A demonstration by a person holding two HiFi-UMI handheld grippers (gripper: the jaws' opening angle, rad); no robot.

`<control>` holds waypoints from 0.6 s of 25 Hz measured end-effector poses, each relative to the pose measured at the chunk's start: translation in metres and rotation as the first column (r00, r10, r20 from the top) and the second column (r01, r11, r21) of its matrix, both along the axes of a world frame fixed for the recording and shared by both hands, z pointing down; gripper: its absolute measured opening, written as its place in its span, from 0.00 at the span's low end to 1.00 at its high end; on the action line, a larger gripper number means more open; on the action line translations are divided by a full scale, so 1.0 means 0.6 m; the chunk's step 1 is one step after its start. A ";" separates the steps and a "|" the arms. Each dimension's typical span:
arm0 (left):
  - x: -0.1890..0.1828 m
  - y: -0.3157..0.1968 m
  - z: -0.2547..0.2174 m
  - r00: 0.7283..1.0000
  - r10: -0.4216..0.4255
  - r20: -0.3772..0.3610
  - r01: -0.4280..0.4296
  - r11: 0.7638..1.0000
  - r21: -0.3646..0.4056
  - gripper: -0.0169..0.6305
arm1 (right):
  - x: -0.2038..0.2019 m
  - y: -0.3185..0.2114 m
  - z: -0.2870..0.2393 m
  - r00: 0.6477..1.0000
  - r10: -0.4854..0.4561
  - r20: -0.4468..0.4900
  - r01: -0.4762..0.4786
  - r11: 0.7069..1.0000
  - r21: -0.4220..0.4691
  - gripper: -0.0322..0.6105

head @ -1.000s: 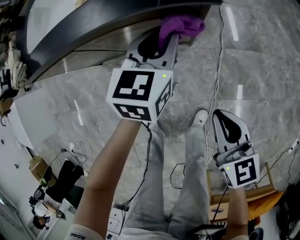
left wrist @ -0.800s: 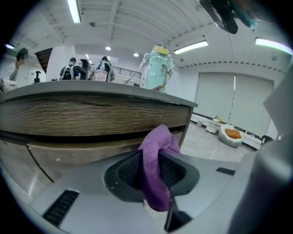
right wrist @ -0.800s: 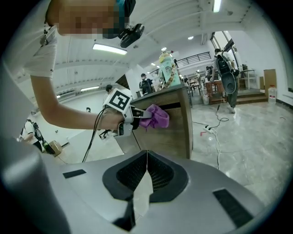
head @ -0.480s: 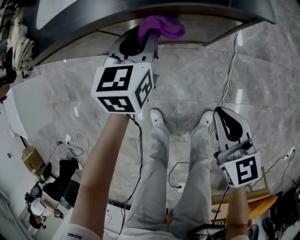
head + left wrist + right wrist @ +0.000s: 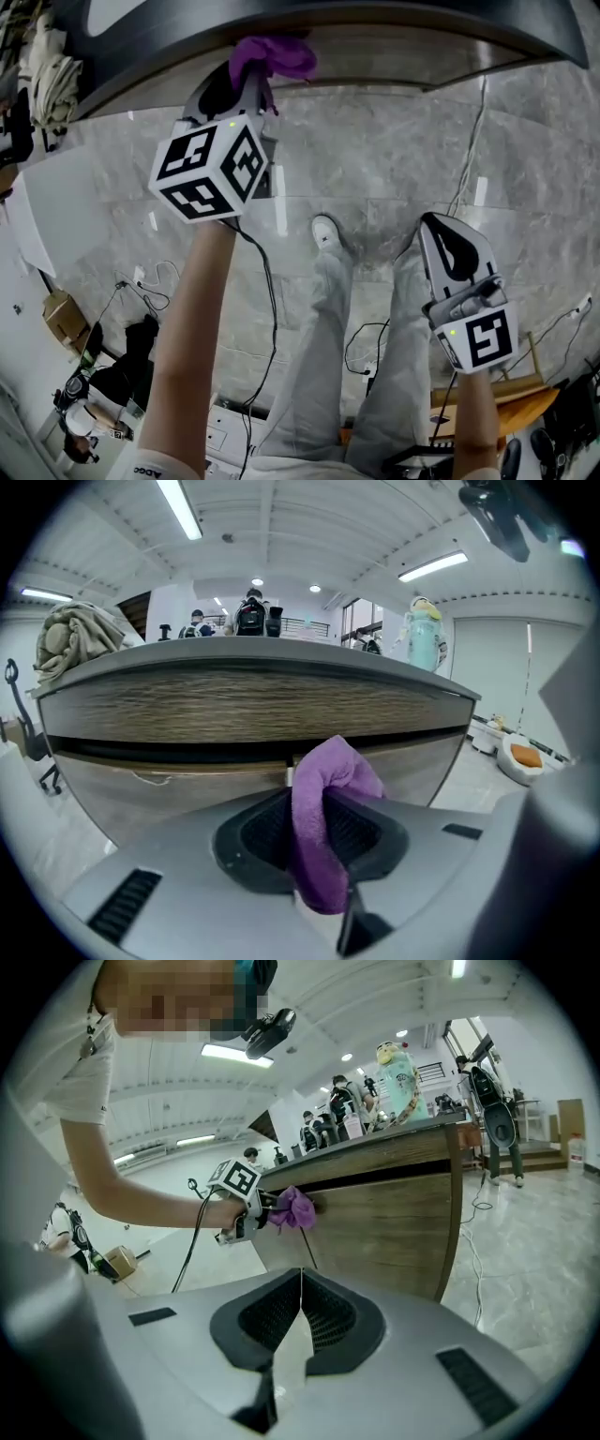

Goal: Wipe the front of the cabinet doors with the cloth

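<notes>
Mid-wipe, it seems: the left tool [image 5: 251,82], clamped on the purple cloth [image 5: 274,54], holds it against the cabinet door [image 5: 394,1227] just below the worktop [image 5: 253,700] edge, while the right tool [image 5: 437,225] hangs closed and empty, and the next move probably calls for a steady sideways sweep.

Purple cloth [image 5: 333,771], bunched & folded over, sits pinched btwn the left gripper [image 5: 319,841] jaws w/ its top lobe against the wood-grain cabinet doors [image 5: 394,1218], by the vertical seam btwn two fronts, near their top edge.

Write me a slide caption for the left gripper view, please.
Left tongs, shut on a purple cloth, facing the wooden cabinet front below the countertop.
</notes>
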State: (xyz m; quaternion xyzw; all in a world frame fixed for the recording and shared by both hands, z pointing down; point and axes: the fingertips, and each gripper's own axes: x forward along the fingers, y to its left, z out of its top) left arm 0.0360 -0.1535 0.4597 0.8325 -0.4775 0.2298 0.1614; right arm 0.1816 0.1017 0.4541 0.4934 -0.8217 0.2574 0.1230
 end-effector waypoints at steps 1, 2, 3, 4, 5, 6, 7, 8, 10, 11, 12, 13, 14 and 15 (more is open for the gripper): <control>-0.018 -0.007 0.003 1.000 -0.020 0.002 0.020 1.000 -0.002 0.16 | -0.012 -0.006 0.001 1.000 -0.006 0.003 0.006 1.000 0.000 0.09; -0.030 -0.011 0.005 0.999 -0.037 0.003 0.037 0.999 -0.002 0.16 | -0.019 -0.010 0.001 1.000 -0.012 0.006 0.012 1.000 0.000 0.09; -0.036 -0.011 0.006 0.999 -0.048 0.003 0.048 0.999 0.000 0.16 | -0.022 -0.012 0.000 1.000 -0.016 0.008 0.016 1.000 0.002 0.09; -0.035 -0.007 0.007 0.999 -0.050 0.000 0.050 0.999 0.001 0.16 | -0.020 -0.011 -0.001 1.000 -0.019 0.009 0.019 1.000 0.004 0.09; -0.028 -0.001 0.008 0.999 -0.045 -0.006 0.045 0.999 0.001 0.16 | -0.015 -0.009 -0.003 1.000 -0.020 0.010 0.020 1.000 0.006 0.09; -0.018 0.008 0.009 0.999 -0.037 -0.014 0.037 0.999 0.000 0.16 | -0.007 -0.006 -0.005 1.000 -0.019 0.011 0.019 1.000 0.009 0.09; -0.004 0.020 0.012 0.999 -0.025 -0.022 0.025 1.000 -0.004 0.16 | 0.002 -0.002 -0.007 1.000 -0.016 0.011 0.016 1.000 0.011 0.09; 0.014 0.034 0.015 1.000 -0.005 -0.029 0.005 1.000 -0.009 0.16 | 0.013 0.002 -0.008 1.000 -0.012 0.011 0.012 1.000 0.012 0.09; 0.064 0.067 0.028 0.998 0.054 -0.037 -0.055 0.998 -0.023 0.16 | 0.039 0.013 -0.008 1.000 0.001 0.009 -0.001 1.000 0.015 0.09; 0.094 0.085 0.036 0.995 0.090 -0.039 -0.092 0.995 -0.032 0.16 | 0.054 0.018 -0.007 1.000 0.009 0.007 -0.009 1.000 0.015 0.09; 0.126 0.103 0.045 0.991 0.128 -0.040 -0.130 0.991 -0.044 0.16 | 0.069 0.025 -0.006 1.000 0.016 0.005 -0.017 1.000 0.012 0.09; 0.160 0.119 0.054 0.985 0.164 -0.043 -0.167 0.984 -0.056 0.16 | 0.085 0.033 -0.004 1.000 0.022 0.002 -0.022 1.000 0.005 0.09; 0.195 0.134 0.064 0.979 0.198 -0.047 -0.201 0.977 -0.068 0.16 | 0.102 0.041 -0.001 1.000 0.029 -0.002 -0.029 1.000 -0.003 0.09; 0.229 0.147 0.072 0.972 0.228 -0.051 -0.232 0.970 -0.077 0.16 | 0.119 0.049 0.002 0.999 0.039 -0.005 -0.039 0.999 -0.008 0.09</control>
